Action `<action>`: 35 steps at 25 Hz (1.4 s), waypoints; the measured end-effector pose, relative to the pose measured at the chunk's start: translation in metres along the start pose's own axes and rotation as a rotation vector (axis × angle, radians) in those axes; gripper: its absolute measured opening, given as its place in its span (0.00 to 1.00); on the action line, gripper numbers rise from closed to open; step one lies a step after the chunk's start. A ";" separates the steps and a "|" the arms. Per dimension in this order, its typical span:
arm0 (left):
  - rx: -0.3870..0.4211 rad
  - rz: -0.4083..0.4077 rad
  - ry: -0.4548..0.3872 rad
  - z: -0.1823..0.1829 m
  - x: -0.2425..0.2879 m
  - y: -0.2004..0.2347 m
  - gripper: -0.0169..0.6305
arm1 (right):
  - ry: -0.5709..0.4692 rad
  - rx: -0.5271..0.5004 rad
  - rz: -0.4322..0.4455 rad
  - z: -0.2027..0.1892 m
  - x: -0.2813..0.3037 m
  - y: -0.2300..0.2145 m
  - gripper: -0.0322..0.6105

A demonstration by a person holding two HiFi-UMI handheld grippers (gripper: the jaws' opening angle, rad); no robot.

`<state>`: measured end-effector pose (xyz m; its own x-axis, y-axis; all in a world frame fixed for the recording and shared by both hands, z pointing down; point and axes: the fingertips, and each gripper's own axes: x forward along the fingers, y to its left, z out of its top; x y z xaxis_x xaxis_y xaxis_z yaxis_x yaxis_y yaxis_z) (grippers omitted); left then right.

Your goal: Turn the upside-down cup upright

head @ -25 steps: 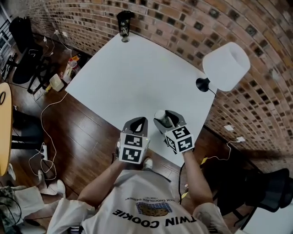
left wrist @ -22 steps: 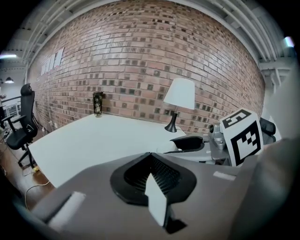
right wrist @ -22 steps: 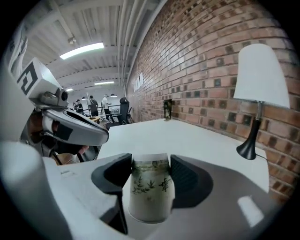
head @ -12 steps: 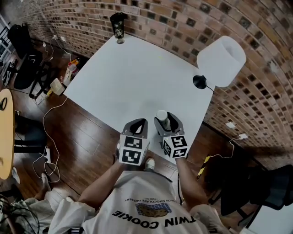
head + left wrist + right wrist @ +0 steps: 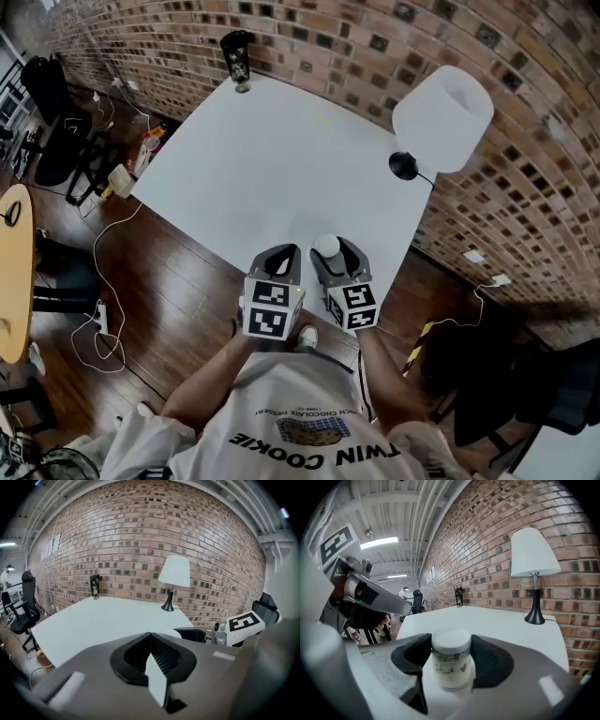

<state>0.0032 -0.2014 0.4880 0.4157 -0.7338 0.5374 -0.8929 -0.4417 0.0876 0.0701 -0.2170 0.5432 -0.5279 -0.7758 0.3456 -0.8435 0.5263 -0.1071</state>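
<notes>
The cup (image 5: 451, 663) is upside down, its flat white base uppermost and its wider mouth facing down, with a faint greenish print round its side. It sits between the two jaws of the right tool (image 5: 332, 254), which are closed narrowly on it, one dark pad pressing each side. From the head view it is over the near edge of the desk (image 5: 262, 150), towards the near right corner. Whether its rim rests on the desk or is just clear of it cannot be told, since the jaws cover its lower part.

The left tool (image 5: 150, 635) is just beside the right one, on its left. Its jaws are brought together at the tips with nothing between them. It hangs at the desk's near edge, partly over the floor.

The desk top is white and largely bare. A lamp (image 5: 443, 119) with a white shade and a black base stands at the right side near the wall, well apart from the cup. A dark tumbler (image 5: 237, 56) stands at the far corner. Behind both runs a brick wall (image 5: 375, 37).

The floor (image 5: 159, 281) is dark wood with cables trailing across it. A black office chair (image 5: 21, 611) stands off to the left, and part of a round yellow table (image 5: 11, 272) is cut off at the left edge of the head view.
</notes>
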 end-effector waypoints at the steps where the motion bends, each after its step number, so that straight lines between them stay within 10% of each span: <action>1: 0.000 0.006 -0.001 0.000 -0.001 -0.002 0.04 | 0.003 0.005 0.010 0.000 0.000 0.000 0.45; 18: -0.066 0.136 -0.053 -0.020 -0.043 -0.035 0.04 | 0.024 -0.023 0.079 0.019 -0.052 0.012 0.45; 35: -0.052 0.047 -0.095 -0.102 -0.175 -0.104 0.04 | -0.001 0.044 -0.036 -0.003 -0.191 0.126 0.21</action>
<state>0.0056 0.0259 0.4703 0.3856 -0.7996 0.4603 -0.9185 -0.3803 0.1088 0.0650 -0.0017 0.4664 -0.4975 -0.7944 0.3486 -0.8654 0.4825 -0.1355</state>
